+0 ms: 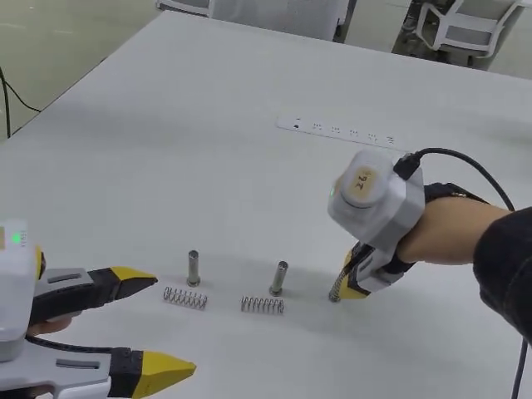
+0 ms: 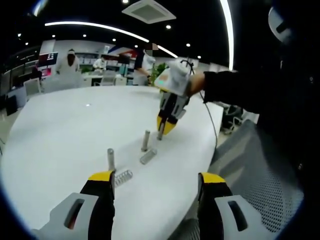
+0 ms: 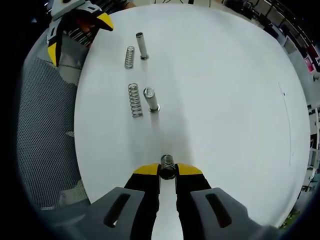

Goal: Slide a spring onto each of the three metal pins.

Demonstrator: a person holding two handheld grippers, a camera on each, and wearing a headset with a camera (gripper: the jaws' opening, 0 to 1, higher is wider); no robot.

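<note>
— Stock of grippers?
— One left gripper (image 1: 170, 322), spread, lower left; one right gripper (image 1: 345, 287), centre right, pinching third spring (image 3: 167, 166).
— Pins?
— Upright, centre: left pin (image 1: 193, 268), right pin (image 1: 278, 278). Lying just below them: left spring (image 1: 184, 298), right spring (image 1: 263, 305).

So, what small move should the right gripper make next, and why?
Probably ease the held spring straight down, then open the right gripper. Its jaws are shut on that spring, upright at the table; whether a pin is inside it, I cannot tell. Two bare pins each have a loose spring beside them, waiting.
</note>
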